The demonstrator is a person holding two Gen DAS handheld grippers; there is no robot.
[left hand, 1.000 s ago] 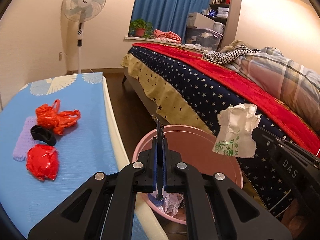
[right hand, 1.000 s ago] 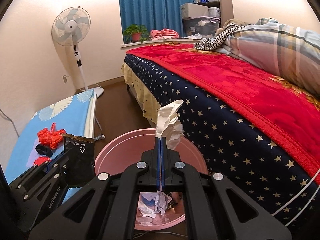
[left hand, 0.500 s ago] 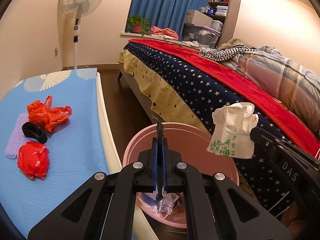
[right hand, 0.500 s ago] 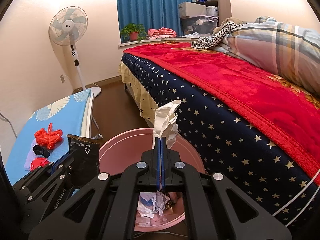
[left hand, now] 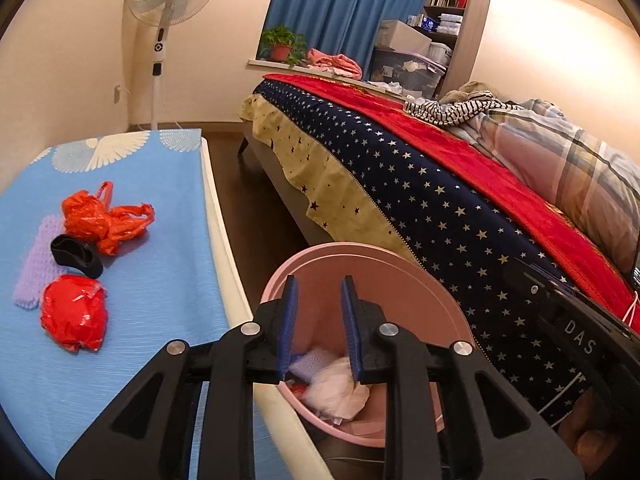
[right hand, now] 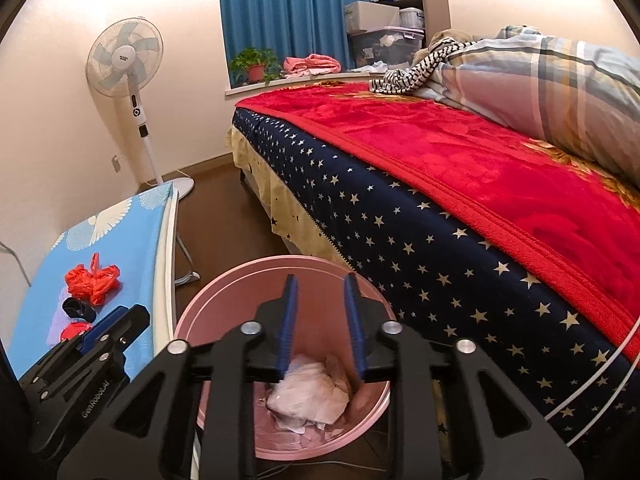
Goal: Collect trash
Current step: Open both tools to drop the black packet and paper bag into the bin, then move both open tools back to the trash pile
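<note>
Both the left gripper and right gripper gape empty over the round pink plastic bin; next, swing the left toward ten o'clock for the crumpled red plastic wrapper on the blue-covered desk.

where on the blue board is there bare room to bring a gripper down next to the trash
The blue board is bare between the trash cluster and its bin-side edge, and at the far end by the white fan print. It is crowded at the outer side: orange bag, black piece, purple piece and red wad lie close together.
</note>
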